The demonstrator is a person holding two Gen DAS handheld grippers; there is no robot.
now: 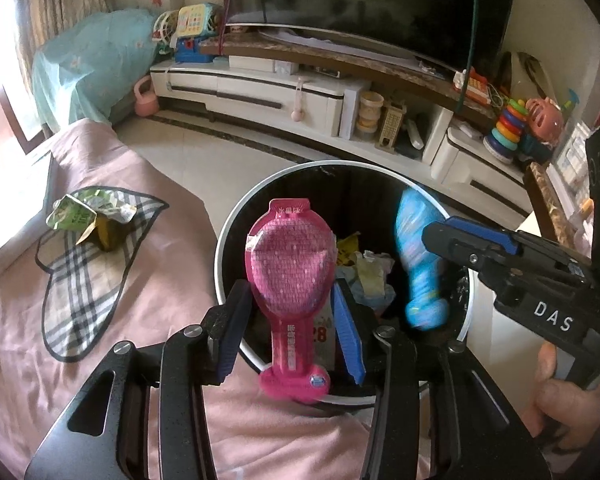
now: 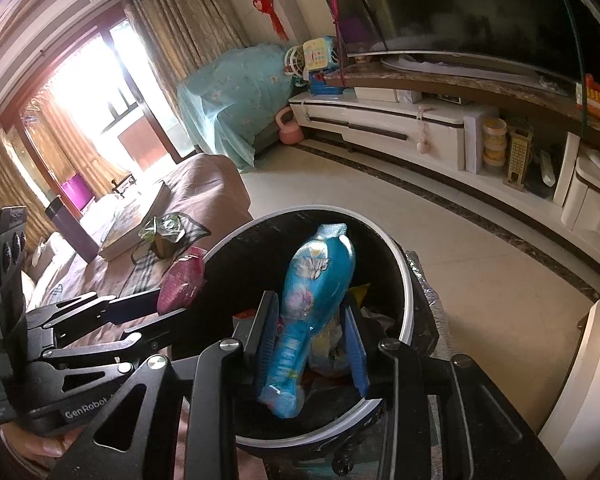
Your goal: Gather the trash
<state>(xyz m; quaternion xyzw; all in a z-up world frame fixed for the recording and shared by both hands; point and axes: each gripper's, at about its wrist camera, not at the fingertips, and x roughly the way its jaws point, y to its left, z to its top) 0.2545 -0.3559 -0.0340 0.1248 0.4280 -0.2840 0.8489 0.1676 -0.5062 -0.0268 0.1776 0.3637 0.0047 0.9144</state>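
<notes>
A round black trash bin (image 1: 228,224) with a white rim stands beside the pink-covered bed; it also shows in the right wrist view (image 2: 406,280). My left gripper (image 1: 292,316) is open over the bin, and a pink spoon-shaped package (image 1: 290,272) hangs between its spread fingers, touching neither pad clearly. My right gripper (image 2: 312,340) is open too, and a blurred blue package (image 2: 308,312) is between its fingers above the bin; the blue package also shows in the left wrist view (image 1: 416,264). A crumpled green carton (image 1: 84,216) lies on a plaid cloth (image 1: 84,280) on the bed.
The bin holds paper scraps and wrappers (image 1: 364,268). A pink blanket (image 1: 20,340) covers the bed at left, with a book (image 2: 136,228) on it. A white TV cabinet (image 1: 260,92) with toys runs along the far wall. Tiled floor (image 2: 480,280) lies between.
</notes>
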